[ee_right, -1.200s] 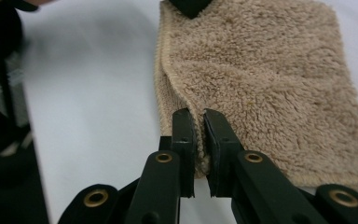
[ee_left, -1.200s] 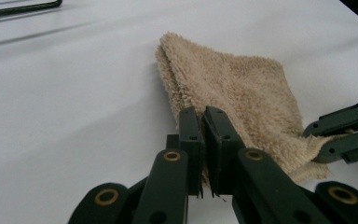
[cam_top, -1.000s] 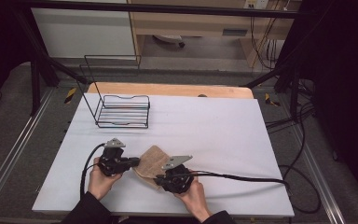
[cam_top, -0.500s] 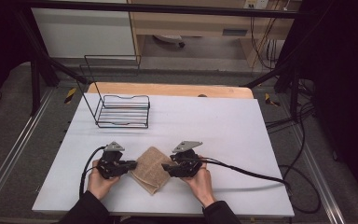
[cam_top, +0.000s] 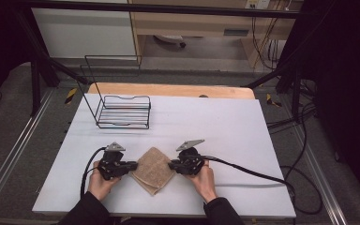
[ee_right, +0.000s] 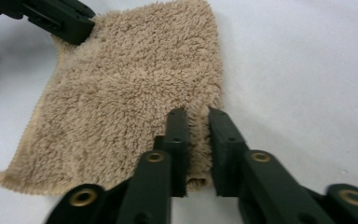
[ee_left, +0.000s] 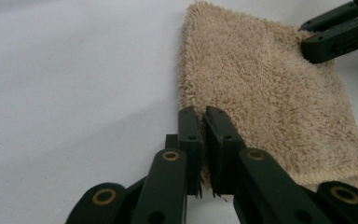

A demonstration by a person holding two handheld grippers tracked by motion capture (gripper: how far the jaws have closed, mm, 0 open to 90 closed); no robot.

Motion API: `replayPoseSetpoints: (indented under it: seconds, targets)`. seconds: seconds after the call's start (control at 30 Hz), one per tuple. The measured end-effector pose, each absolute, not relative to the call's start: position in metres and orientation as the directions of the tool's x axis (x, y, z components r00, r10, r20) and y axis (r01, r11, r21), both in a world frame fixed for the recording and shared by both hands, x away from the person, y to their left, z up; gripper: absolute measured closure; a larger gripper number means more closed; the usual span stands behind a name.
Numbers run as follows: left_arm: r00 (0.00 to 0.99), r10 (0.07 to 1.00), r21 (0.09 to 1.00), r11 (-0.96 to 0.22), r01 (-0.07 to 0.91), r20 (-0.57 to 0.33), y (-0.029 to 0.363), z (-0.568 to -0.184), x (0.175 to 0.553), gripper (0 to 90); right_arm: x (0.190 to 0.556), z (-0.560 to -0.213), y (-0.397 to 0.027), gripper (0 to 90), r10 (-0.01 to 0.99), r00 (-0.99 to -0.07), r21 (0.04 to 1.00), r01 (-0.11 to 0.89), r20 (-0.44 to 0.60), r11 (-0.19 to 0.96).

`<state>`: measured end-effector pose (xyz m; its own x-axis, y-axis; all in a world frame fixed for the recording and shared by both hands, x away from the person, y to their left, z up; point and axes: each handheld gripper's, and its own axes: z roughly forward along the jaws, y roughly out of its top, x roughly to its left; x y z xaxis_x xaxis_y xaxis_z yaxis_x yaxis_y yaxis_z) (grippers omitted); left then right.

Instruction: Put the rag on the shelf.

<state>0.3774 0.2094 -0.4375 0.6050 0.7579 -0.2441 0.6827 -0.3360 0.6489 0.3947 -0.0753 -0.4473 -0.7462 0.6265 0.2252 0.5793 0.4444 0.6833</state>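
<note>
One towel (cam_top: 153,168), two tools (cam_top: 133,165) (cam_top: 171,165) clamping it, one rack (cam_top: 122,111).

The bench (cam_top: 243,136) lies bare across its whole right half and along the middle, giving either claw free passage there. The wire rack (cam_top: 122,112) stands at the far left, well apart from the folded towel (cam_top: 153,168), and blocks that corner. Near the front edge, the left claw (cam_top: 132,165) and right claw (cam_top: 171,165) flank the towel, with cables (cam_top: 258,176) trailing sideways.
</note>
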Motion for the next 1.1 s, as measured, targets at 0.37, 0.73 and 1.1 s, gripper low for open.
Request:
replayPoseSetpoints:
  seconds: [0.37,0.73,1.1]
  targets:
    - [0.610,0.761,0.658,-0.344,0.670,-0.224,0.194,-0.433,0.393,84.6,0.362,-0.439,-0.078,84.6,0.655,-0.717,0.682,0.604,0.239,0.412]
    - [0.579,0.780,0.705,-0.270,0.656,-0.239,0.200,-0.433,0.390,70.8,0.346,-0.446,-0.079,81.6,0.692,-0.677,0.688,0.627,0.251,0.365]
    - [0.532,0.811,0.701,-0.233,0.674,-0.242,0.208,-0.441,0.379,51.3,0.351,-0.437,-0.101,49.9,0.668,-0.691,0.733,0.601,0.277,0.318]
